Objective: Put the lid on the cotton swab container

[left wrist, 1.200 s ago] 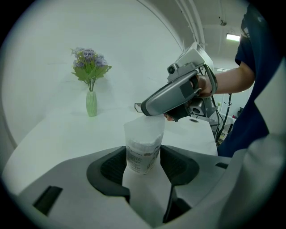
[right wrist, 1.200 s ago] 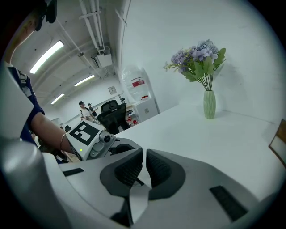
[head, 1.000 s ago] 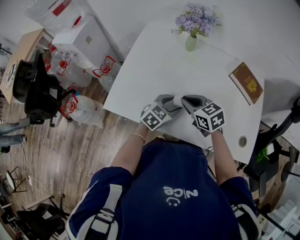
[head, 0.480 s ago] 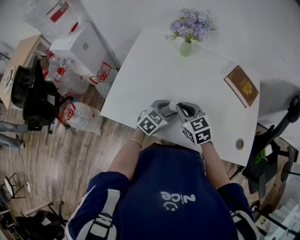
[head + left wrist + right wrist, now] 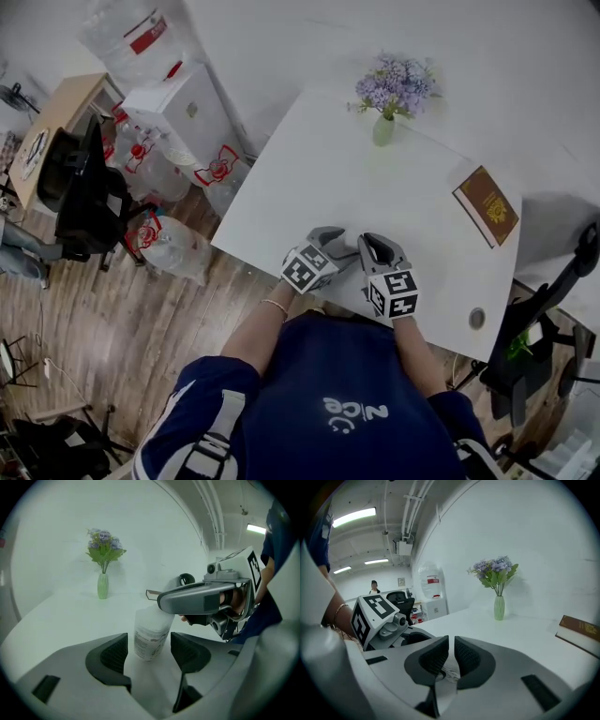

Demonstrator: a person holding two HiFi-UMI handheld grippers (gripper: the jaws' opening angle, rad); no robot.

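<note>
— So, where's the cotton swab container (image 5: 150, 637) sitting right now?
— Dead ahead of the left tongs (image 5: 149, 645), standing upright on the white surface (image 5: 56, 616), near the edge closest to the person. It's right between the two dark pads, long axis straight up and down.
— Squeezed?
— No. Those tongs are opening, and there's a sliver of gap on either side of the container, so the pads flank it without pressing.
— And the right tongs (image 5: 451, 654)?
— Drawn almost together, just a slit between them. They come in from the container's right and lie across its top, so the mouth is covered as seen from the left side. Under the slit a bit of white with print shows, which I take for the container.
— Is the lid on, then?
— Can't say. The top is hidden beneath that grey finger. I can't make out a lid anywhere, nor whether a thin rim sits in the slit.
— So what does the next bit hang on?
— On the vertical line, I'd reckon. The right tongs are the ones over the opening, so anything to do with the lid goes straight down along the container's axis. With the left tongs letting go, nothing braces the body. A sideways push up top could tip it, tall and narrow as it looks.
— Which hand's nearer?
— Both are close in, left around the body, right at the top.
</note>
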